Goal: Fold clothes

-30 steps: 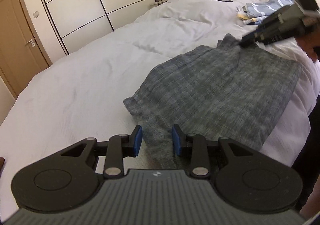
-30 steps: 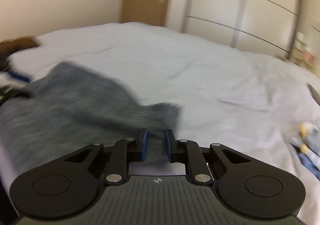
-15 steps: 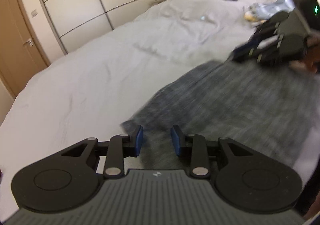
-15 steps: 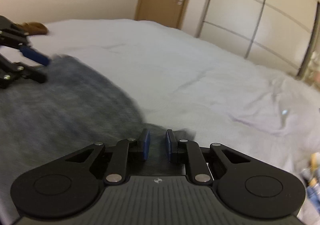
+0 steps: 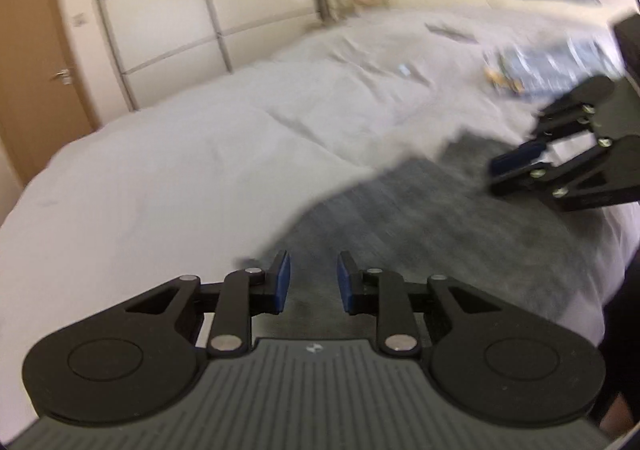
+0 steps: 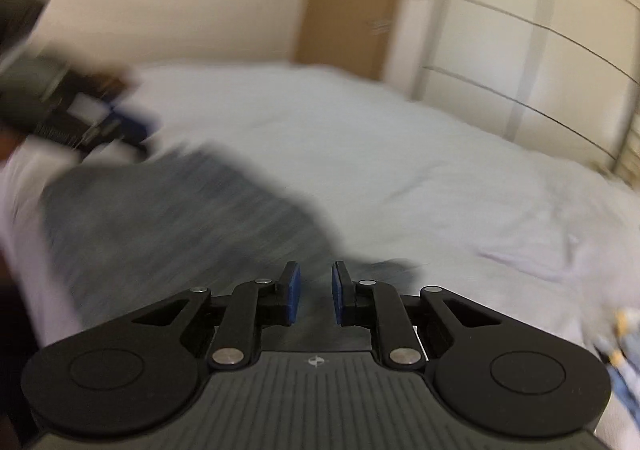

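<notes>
Grey knit garment, soft, limp, light; edge lies between closing left claw, pads unclamped; right claw parted ahead; grip at corners

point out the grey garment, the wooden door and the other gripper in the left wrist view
grey garment (image 5: 432, 221), left wrist view, middle of its fabric
wooden door (image 5: 36, 61), left wrist view, its panel
right gripper (image 5: 516, 165), left wrist view, between its fingers
</notes>
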The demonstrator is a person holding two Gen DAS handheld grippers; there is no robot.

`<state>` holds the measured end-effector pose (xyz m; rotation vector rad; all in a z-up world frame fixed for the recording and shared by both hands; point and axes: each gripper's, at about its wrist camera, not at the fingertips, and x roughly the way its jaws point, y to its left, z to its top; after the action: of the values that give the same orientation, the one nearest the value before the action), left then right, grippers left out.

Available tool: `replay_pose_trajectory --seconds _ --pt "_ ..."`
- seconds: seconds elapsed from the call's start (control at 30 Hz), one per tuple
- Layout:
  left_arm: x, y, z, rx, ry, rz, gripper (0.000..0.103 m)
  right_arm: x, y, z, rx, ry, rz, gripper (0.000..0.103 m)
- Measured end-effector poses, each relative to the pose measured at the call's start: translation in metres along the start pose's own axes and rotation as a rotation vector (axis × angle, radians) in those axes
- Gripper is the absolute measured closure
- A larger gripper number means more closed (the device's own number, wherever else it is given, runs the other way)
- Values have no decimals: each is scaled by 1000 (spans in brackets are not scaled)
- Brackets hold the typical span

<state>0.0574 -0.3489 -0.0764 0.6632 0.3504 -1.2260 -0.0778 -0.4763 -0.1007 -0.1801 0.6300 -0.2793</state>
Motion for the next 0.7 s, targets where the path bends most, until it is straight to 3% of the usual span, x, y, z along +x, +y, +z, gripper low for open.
replay_pose_trajectory --seconds 0.07,0.2,0.23,0.33,0.37,0.47,0.6,0.7 --pt "12 -6 -8 46 28 23 80 16 -4 -5 -7 30 -14 87" --pt "11 6 -15 -17 30 22 75 28 -33 -1 62 41 -91 87" --pt "8 10 -16 -24 30 35 74 29 -40 0 73 47 -104 92" --pt "4 19 -15 -40 28 82 75 24 -56 2 110 51 -168 85" --pt "1 24 -13 -53 22 96 79 18 -58 4 128 39 -168 85" --pt "-5 30 -4 -106 -28 48 80 3 -47 10 125 -6 -120 85" --pt "9 19 3 -60 -24 2 79 5 -15 13 50 5 2 85" --pt "28 25 -2 -86 23 29 79 28 -19 10 25 42 -36 85"
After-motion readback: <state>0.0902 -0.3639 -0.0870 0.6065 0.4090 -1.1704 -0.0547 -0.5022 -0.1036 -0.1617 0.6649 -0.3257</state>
